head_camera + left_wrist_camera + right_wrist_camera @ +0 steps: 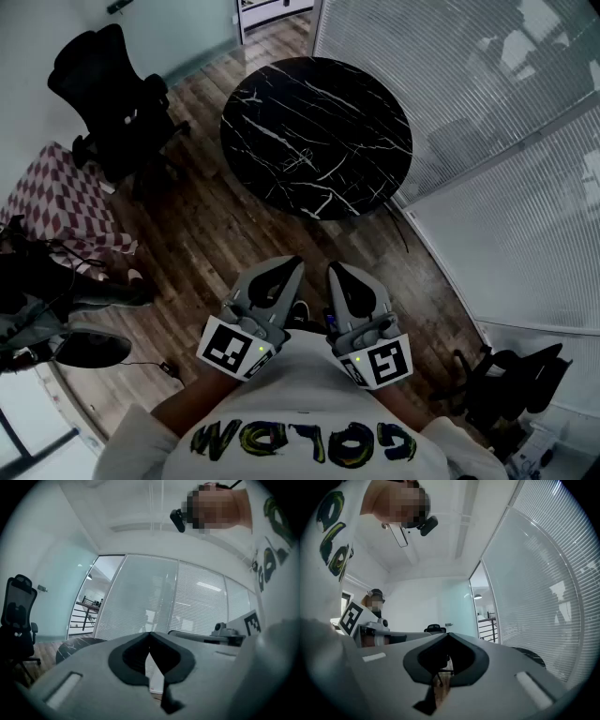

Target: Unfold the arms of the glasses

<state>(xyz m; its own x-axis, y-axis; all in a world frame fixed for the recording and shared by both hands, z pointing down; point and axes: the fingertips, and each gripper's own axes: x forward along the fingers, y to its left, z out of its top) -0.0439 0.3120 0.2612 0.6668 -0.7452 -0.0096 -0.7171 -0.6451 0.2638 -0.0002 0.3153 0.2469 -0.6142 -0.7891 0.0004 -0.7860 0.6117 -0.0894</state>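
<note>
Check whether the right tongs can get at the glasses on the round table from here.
Probably not yet. The right tongs are shut and held at the chest, while the glasses lie on the table, a stretch of floor away. Nothing blocks the way; stepping closer should do.

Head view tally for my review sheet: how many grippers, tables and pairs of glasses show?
grippers: 2, left gripper and right gripper
round table: 1
glasses: 1, lying on the table
Total: 4
</note>
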